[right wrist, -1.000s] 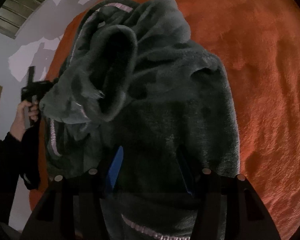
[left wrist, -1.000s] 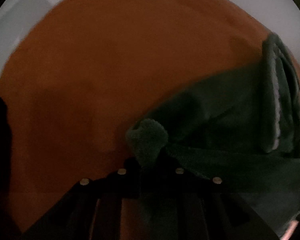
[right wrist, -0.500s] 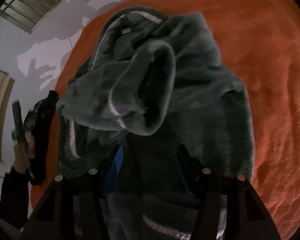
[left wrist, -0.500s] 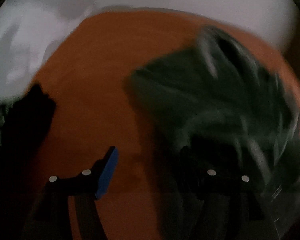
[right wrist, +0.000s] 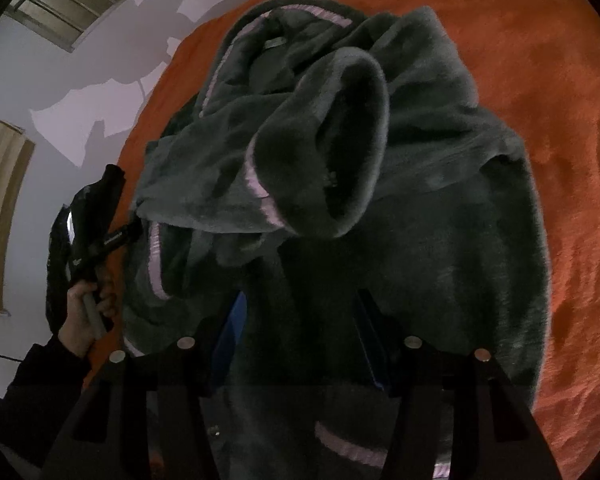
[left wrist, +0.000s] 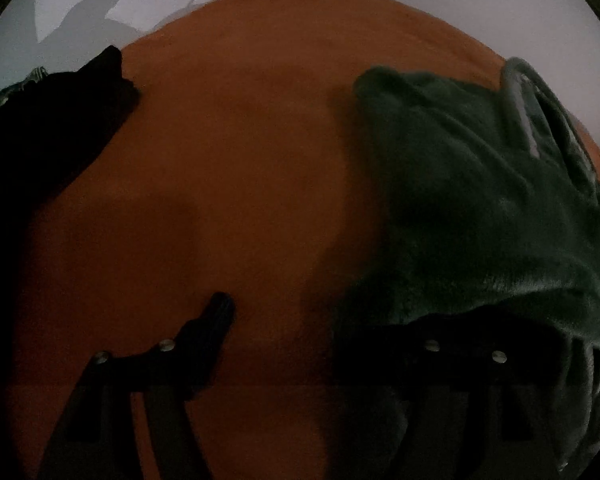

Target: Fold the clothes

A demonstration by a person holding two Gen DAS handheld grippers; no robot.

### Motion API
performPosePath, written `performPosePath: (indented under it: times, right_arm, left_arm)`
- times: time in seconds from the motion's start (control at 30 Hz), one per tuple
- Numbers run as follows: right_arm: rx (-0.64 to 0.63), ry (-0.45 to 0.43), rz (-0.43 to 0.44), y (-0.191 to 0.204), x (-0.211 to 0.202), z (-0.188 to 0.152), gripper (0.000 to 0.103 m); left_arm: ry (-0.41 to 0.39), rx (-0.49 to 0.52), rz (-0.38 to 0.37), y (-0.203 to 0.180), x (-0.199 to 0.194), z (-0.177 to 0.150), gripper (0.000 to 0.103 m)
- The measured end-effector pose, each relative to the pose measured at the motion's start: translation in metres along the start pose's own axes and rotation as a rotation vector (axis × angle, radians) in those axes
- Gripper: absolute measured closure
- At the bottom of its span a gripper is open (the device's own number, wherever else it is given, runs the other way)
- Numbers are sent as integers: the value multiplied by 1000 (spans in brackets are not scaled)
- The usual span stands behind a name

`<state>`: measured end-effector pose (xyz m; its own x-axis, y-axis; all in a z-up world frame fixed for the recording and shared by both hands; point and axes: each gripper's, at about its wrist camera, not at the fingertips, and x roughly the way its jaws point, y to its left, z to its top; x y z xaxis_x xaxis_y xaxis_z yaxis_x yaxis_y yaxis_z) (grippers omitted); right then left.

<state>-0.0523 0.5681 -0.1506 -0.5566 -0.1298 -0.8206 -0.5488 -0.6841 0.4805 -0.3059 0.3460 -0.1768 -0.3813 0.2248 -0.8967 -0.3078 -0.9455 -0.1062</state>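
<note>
Orange fleece blanket [left wrist: 260, 160] below, dark green fleece jacket [right wrist: 380, 200] lying at 3 o'clock. Left gripper [left wrist: 320, 320] opening (nothing between now), sleeve [right wrist: 324, 152] released onto chest. Right gripper [right wrist: 300, 320] clamped on hem. Sleeve fold apparently done.

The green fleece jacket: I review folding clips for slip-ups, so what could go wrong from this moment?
1. The sleeve lies bunched across the green fleece jacket, cuff gaping; it may slide off and undo the fold.
2. The right gripper has thick fabric between its jaws; lifting could drag the whole pile over the orange blanket.
3. The left gripper, jaws opening with nothing between them, sits close to the jacket's edge and could snag it.
</note>
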Motion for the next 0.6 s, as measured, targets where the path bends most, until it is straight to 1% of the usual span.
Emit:
performPosePath:
  times: [0.03,0.07,0.1,0.17,0.2,0.27,0.33,0.37,0.4,0.43,0.47,0.53,0.57,0.6]
  right_arm:
    - [5,-9,0,-4,-2,3,48]
    - [10,-18,6,-7,-4,7,48]
    - [12,-30,16,-9,-5,12,48]
    - [13,-61,31,-11,-5,25,48]
    - [10,-72,36,-12,-5,30,48]
    - [-11,-79,44,-9,2,43,48]
    - [-37,-81,12,-5,13,54,49]
    - [-41,-80,-18,-3,20,60,62]
    - [-38,-78,-30,-3,22,64,97]
    - [-28,-80,-43,-3,22,69,97]
    - [-17,-102,-44,-2,16,72,97]
    - [-39,-196,-12,5,-10,70,97]
    - [-61,-238,-14,8,-23,65,97]
    - [-73,-249,-28,7,-28,61,96]
  left_arm:
    - [17,-56,-38,8,1,2,28]
    - [43,-174,-123,28,5,7,27]
    - [59,-243,-177,41,8,10,26]
    - [68,-259,-191,50,10,15,26]
    - [66,-231,-162,48,10,18,26]
    - [58,-208,-120,45,9,19,26]
    - [58,-231,-122,52,4,19,25]
    - [57,-241,-123,55,1,19,25]
    - [53,-229,-122,57,-5,19,25]
    - [53,-222,-123,61,-7,19,25]
    - [55,-216,-124,64,-9,19,25]
    - [73,-245,-152,75,-9,15,25]
    - [82,-266,-171,81,-3,5,25]
    - [83,-276,-186,88,-3,5,25]
